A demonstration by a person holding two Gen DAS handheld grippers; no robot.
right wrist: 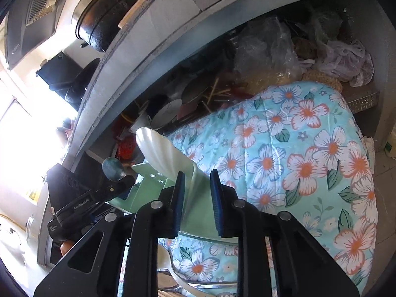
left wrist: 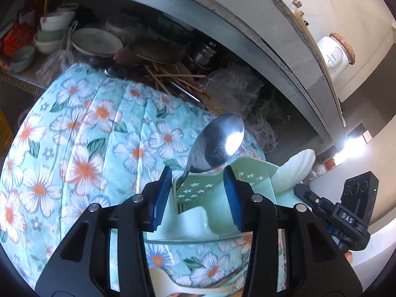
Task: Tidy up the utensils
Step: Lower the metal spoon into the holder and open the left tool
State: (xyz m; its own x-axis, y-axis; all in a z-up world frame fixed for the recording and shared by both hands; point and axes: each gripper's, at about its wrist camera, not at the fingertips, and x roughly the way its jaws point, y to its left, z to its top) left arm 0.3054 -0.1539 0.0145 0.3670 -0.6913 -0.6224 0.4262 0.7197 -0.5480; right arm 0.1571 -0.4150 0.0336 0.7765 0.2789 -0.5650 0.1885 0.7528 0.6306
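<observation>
Two utensils standing upright in a pale green holder [left wrist: 205, 193] with star cut-outs: a metal spoon [left wrist: 217, 143], bowl uppermost and catching a bright glare, and a white shell-shaped ladle [left wrist: 297, 170]. Holder resting on a floral tablecloth [left wrist: 86, 148], turquoise with white and orange flowers, beside the rim of a clear glass dish [left wrist: 188, 241].

Left gripper [left wrist: 198, 193] spread wide, blue pads on either side of the holder's near wall, spoon handle rising just inside the left pad; no contact discernible, nothing clamped. Right gripper [right wrist: 196, 198] likewise parted, its pads flanking the ladle handle [right wrist: 191, 183] with a gap visible on the right side; contact on the left pad cannot be told. Ladle bowl [right wrist: 160, 151] tilted up and to the left above the fingers in the right wrist view, the spoon bowl dark and small beyond it, next to the left gripper's body.

Behind the cloth, a grey shelf recess crowded with stacked bowls [left wrist: 57, 32], wooden chopsticks [left wrist: 173, 76] and crumpled plastic bags [right wrist: 267, 49]. On the shelf top, a black pot [right wrist: 106, 12].
</observation>
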